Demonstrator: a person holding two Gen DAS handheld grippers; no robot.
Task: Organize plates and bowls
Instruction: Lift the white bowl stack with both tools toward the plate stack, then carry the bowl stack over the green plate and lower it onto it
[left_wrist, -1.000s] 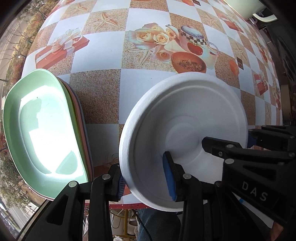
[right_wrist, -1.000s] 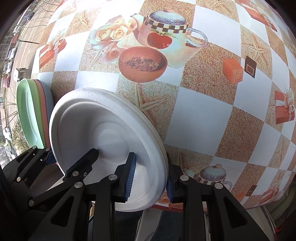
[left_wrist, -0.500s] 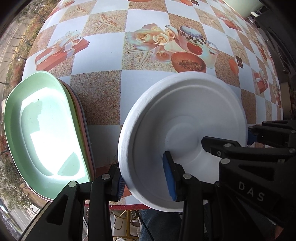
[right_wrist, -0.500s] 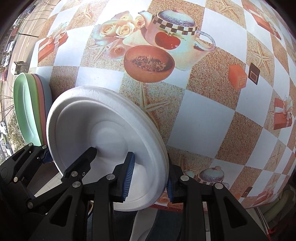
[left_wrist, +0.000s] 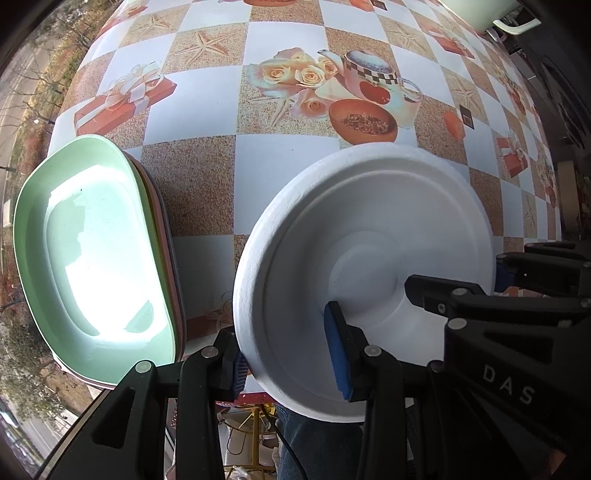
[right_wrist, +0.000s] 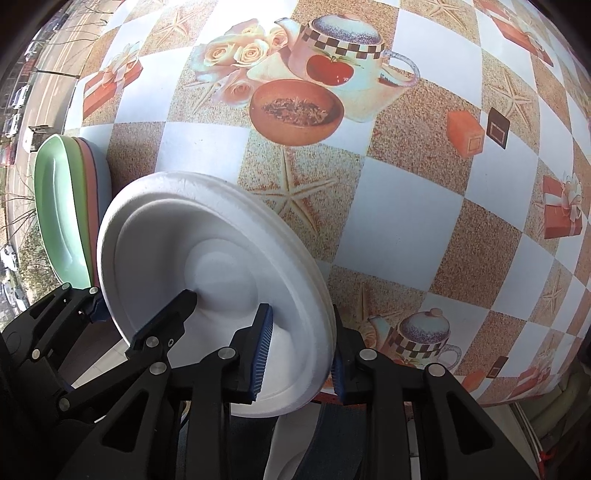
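Where grippers pinch, round matte foam plate (left_wrist: 369, 236); glossy green tray (left_wrist: 92, 251)

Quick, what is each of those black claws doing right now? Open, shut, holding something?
Left gripper: shut on the rim of the white plate.
Right gripper: shut on the opposite rim of the same white plate.

Bright daylight, blown-out glare on the green tray (left_wrist: 92, 251), heavy fisheye edge curvature.
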